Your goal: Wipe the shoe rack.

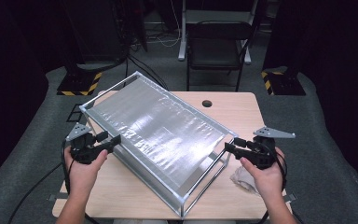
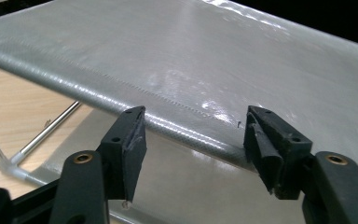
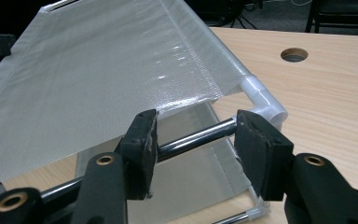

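Jaws on my left gripper (image 2: 193, 144) and right gripper (image 3: 196, 144) stand wide open at the rack (image 1: 158, 126), gripping nothing.

A silvery-grey woven fabric shelf (image 1: 158, 128) is gleaming on its chrome frame (image 3: 193, 138), lying over a pale wood-grain table (image 1: 235, 109), beside black grippers.
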Motion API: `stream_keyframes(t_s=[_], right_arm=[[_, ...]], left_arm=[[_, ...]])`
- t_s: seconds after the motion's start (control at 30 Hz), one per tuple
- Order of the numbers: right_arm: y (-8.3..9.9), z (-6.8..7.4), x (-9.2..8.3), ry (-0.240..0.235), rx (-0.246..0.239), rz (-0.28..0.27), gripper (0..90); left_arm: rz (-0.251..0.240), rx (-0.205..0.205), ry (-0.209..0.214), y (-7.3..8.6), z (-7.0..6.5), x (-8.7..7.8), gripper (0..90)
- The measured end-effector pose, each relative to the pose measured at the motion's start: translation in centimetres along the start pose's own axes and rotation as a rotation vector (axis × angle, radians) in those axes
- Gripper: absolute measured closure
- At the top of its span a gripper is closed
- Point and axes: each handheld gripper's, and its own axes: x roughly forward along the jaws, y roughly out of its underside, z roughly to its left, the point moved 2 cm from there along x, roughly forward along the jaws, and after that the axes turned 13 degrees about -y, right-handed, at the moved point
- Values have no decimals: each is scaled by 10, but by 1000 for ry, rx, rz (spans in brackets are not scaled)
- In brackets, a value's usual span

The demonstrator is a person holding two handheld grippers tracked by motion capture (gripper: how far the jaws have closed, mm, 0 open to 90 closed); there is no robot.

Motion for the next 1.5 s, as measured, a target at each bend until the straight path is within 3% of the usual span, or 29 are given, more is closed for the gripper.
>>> stream_keyframes(t_s=[0.07, 0.17, 0.3, 0.53, 0.67, 0.8, 0.97, 1.27, 1.5], right_arm=[[-1, -2, 1, 2, -6, 4, 485], [-1, -1, 2, 14, 2, 5, 472], [3, 2, 1, -5, 9, -6, 458], [7, 11, 1, -58, 34, 15, 433], [9, 14, 3, -72, 26, 21, 414], [11, 14, 5, -100, 64, 25, 394], [13, 13, 5, -122, 98, 23, 377], [15, 14, 13, -171, 150, 26, 329], [12, 16, 21, -155, 147, 51, 330]], left_arm=[[5, 23, 4, -5, 1, -1, 466], [-22, 44, 20, -12, 3, 0, 425], [-13, 29, 39, -17, 7, 8, 395], [-28, 64, 42, -15, 7, 15, 384], [-30, 78, 50, -12, 3, 17, 385], [-19, 104, 47, -10, -1, 18, 386], [-31, 77, 64, -8, 1, 18, 387], [-46, 90, 65, -5, -3, 19, 387], [-49, 92, 66, -4, -5, 18, 386]])
